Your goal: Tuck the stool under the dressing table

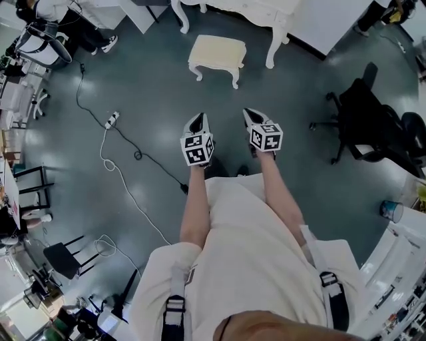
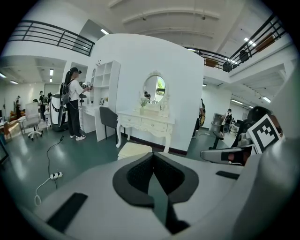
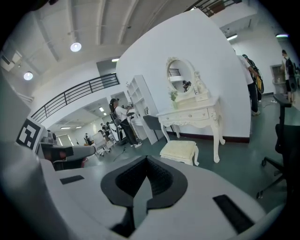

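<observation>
A cream cushioned stool (image 1: 217, 54) with white curved legs stands on the dark floor, in front of the white dressing table (image 1: 256, 12) and outside it. In the left gripper view the stool (image 2: 134, 149) shows just past the jaws, below the dressing table (image 2: 145, 123) and its oval mirror (image 2: 154, 88). The right gripper view has the stool (image 3: 179, 150) beside the table's leg (image 3: 216, 136). My left gripper (image 1: 198, 120) and right gripper (image 1: 248, 114) are held side by side in the air, well short of the stool. Both are shut and hold nothing.
A black office chair (image 1: 363, 116) stands to the right. A power strip with white and black cables (image 1: 111, 120) lies on the floor at left. A person (image 2: 72, 103) stands by a white shelf desk with a grey chair (image 2: 108, 118).
</observation>
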Demonstrator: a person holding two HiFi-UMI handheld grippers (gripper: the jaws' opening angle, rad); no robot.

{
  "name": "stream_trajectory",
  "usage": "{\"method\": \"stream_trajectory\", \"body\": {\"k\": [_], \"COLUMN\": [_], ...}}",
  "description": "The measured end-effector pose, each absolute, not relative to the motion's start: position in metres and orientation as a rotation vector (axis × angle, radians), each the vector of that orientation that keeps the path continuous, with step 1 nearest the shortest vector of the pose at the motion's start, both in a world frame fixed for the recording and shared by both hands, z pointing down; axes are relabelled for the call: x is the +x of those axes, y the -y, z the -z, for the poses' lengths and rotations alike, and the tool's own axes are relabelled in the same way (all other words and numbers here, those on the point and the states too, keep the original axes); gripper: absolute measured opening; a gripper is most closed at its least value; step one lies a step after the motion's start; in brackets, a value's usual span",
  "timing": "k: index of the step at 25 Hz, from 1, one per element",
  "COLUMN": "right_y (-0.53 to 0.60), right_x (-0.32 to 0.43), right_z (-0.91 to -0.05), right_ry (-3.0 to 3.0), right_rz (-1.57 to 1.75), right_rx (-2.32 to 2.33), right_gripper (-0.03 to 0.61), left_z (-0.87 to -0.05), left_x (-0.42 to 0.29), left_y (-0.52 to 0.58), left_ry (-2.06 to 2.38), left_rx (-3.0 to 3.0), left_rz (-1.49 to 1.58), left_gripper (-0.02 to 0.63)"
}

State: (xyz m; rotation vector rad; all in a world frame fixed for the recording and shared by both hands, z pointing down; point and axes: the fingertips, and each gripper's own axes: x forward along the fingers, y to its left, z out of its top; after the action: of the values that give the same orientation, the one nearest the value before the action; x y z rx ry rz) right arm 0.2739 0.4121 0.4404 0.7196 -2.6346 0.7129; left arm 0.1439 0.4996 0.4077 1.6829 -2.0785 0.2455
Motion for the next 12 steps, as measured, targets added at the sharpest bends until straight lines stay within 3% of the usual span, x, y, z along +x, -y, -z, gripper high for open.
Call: {"method": "stream_trajectory", "body": {"k": [5, 12], "right_y": [-0.384, -0.359], "right_x": [0.286, 0.246], "right_z": [-0.439, -0.421], "right_ry": [2.658, 2.644], "right_rz": [-0.766, -0.745], "right_rx": [0.716, 0.77], "right_gripper": [0.043, 0.044], "left_z": [-0.4, -0.37], "left_x": [0.155, 0.109], "left_y": [-0.473, -0.449], "left_ry": [2.133, 2.107], "left_rx": [1.784, 1.83], "left_rz": [-0.538, -0.366], "left_gripper": [0.015, 0.015]}}
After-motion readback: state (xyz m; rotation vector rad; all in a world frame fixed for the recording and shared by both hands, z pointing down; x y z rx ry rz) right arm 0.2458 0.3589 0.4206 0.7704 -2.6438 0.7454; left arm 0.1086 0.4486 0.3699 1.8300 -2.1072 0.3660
